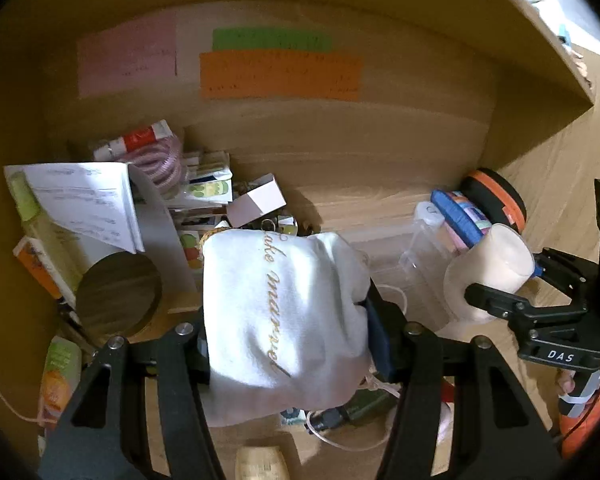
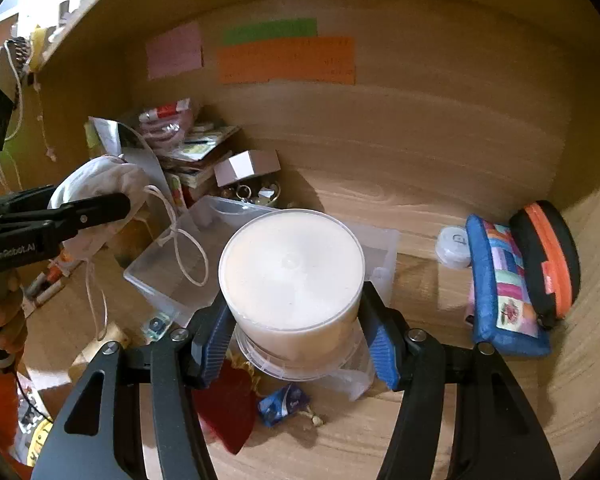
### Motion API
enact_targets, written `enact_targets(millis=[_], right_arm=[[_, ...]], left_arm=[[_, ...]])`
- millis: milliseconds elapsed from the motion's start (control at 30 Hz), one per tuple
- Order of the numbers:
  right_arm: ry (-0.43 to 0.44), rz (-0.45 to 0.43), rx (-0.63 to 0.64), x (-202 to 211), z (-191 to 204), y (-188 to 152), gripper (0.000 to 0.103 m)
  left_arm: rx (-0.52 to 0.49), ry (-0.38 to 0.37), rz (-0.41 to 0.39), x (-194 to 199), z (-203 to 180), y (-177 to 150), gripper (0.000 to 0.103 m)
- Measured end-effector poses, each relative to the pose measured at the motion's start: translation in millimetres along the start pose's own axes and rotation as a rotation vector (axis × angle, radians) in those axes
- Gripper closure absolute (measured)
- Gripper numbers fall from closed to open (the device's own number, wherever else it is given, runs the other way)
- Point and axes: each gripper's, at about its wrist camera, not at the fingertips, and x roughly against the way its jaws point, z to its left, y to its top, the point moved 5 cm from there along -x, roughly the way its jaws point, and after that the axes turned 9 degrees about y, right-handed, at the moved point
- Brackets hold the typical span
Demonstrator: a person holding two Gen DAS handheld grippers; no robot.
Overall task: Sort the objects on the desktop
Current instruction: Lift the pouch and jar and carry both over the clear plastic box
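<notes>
- Two items are in carry, both lifted clear of the desk (image 2: pixel 440 208).
- Left gripper (image 1: pixel 288 336), jaws part-way apart, clamps a white drawstring pouch (image 1: pixel 280 312).
- Right gripper (image 2: pixel 300 340), likewise part-open, grips a cream round tub (image 2: pixel 292 272) above the clear tray (image 2: pixel 172 264).
- Judged step: transport; next requires choosing a place for each, then release.

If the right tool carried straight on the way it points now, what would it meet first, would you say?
Probably the clear plastic bin just beyond the white tub held in the right tool; depth is uncertain.

Both wrist views look steeply down, close, sharing the desk (image 1: pixel 380 208).
</notes>
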Motion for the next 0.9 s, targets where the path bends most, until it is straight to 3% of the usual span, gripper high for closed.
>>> enact_targets(millis=[367, 533, 767, 900], right_arm=[[0.006, 0.079, -0.005, -55.0, -9.7, 6.3, 0.047], [0.004, 0.118, -0.010, -77.1, -13.3, 6.5, 0.047], [0.006, 0.178, 0.005, -102.1, -15.6, 1.5, 0.047], [0.004, 0.205, 0.025, -111.1, -15.1, 0.0, 0.047]], left_arm=[[-0.015, -0.061, 0.059, -41.2, -1.8, 8.1, 0.046], [-0.002, -0.069, 0.128, -68.6, -1.6, 2.5, 0.046], [0.042, -0.044, 0.232, -107.5, -0.8, -12.9, 0.046], [0.014, 0.000, 0.243, -115.6, -9.0, -17.6, 0.046]])
